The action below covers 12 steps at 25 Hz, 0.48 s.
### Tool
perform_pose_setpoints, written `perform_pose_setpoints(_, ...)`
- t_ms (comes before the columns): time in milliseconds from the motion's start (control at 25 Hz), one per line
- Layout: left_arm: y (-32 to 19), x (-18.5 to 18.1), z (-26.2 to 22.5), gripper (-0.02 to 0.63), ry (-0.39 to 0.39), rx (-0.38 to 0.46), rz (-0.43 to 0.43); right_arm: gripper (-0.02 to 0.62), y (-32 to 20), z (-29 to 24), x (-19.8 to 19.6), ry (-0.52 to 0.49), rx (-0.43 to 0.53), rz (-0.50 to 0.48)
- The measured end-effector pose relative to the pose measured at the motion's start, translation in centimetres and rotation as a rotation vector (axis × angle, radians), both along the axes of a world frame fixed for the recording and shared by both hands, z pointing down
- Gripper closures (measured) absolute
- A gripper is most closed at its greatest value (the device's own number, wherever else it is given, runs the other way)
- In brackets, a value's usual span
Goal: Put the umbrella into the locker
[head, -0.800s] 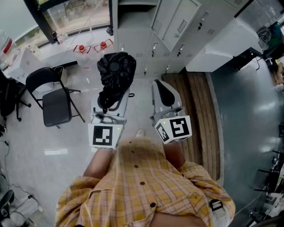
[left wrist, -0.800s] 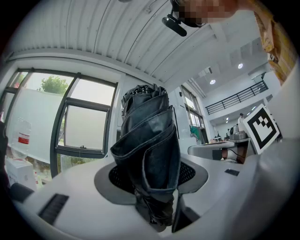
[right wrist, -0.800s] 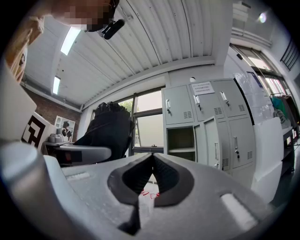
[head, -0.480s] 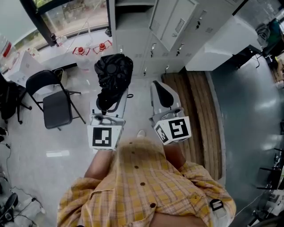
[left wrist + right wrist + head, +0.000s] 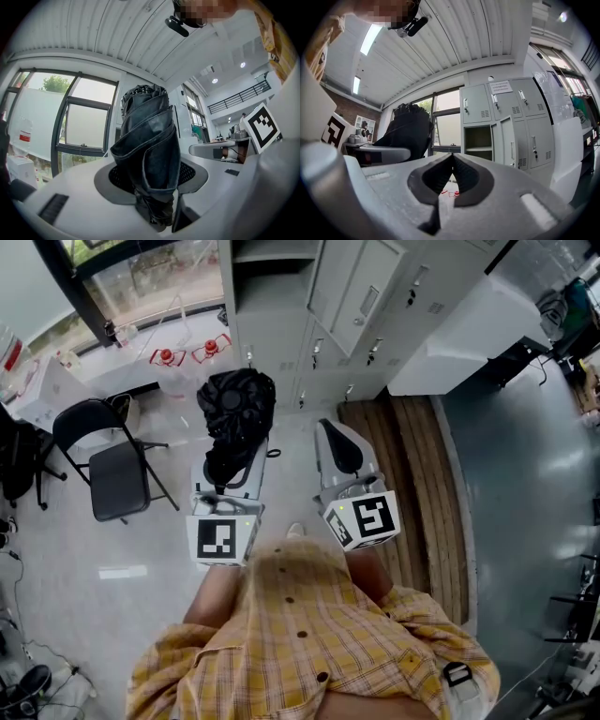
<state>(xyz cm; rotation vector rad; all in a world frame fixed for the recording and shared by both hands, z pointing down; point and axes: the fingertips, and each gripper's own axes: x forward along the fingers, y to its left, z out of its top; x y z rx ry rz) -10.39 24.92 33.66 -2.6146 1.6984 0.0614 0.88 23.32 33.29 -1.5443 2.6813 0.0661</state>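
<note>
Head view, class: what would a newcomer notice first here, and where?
A folded black umbrella stands out mid-picture, clamped in the left gripper. Ahead of it stands an open grey locker. The right gripper, beside the left one, is shut and empty.

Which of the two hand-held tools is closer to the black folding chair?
Left. The left tool, gripping the umbrella, is just right of the chair in the head view, apart from it; the right tool sits further right, beyond the left one.
</note>
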Motion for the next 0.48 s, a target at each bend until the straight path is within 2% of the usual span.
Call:
perform_pose_setpoints(120,-0.6,1.6,0.4,0.399,0.002,-0.003,-0.008,0.598,-0.6,0.3,1.7,-0.004,-0.008,-0.008)
perform_pose_setpoints(280,-1.6,3.5,0.8,0.399,-0.063,0.044,-0.012,0.598,-1.3,0.6,3.4,0.001,-0.015,-0.043)
perform_pose_setpoints(480,-2.4,6.1,0.7,0.399,-0.056,0.036,-0.032,0.598,-2.2,1.1,6.4,-0.008,-0.008,-0.048)
